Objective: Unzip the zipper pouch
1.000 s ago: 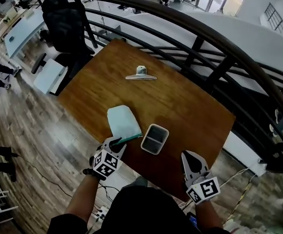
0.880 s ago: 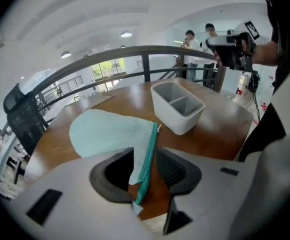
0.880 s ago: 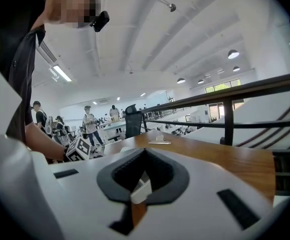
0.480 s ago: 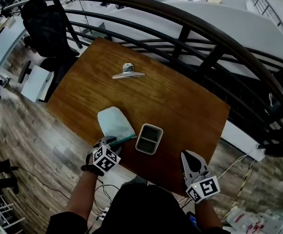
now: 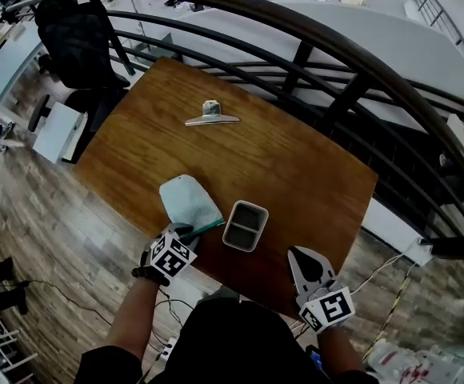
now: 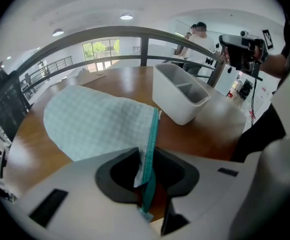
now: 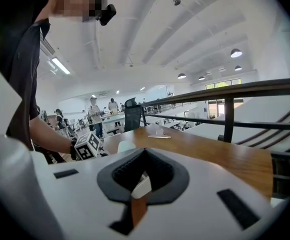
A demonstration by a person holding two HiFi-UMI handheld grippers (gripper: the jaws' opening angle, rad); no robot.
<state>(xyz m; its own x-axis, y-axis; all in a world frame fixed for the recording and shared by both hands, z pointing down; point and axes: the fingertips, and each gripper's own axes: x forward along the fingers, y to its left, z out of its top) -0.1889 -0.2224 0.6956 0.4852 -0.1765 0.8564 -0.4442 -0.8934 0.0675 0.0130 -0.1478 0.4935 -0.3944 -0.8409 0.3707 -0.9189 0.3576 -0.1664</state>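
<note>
Left gripper (image 5: 187,234), jaws just closing, pinches the zipper pouch (image 5: 186,200) by its teal edge; hold firm. Right gripper (image 5: 298,254) is shut, empty.

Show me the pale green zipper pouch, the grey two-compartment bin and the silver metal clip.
Pale green zipper pouch (image 5: 186,198): head view, fabric middle.
Grey two-compartment bin (image 5: 246,226): head view, centre divider.
Silver metal clip (image 5: 212,120): head view, long bar.

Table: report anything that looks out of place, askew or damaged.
Nothing stands out. The pouch lies by the table's near edge, its zipper end between the left gripper's jaws, which have just been closing. The tray and clip rest on the wood, nothing spilled.
</note>
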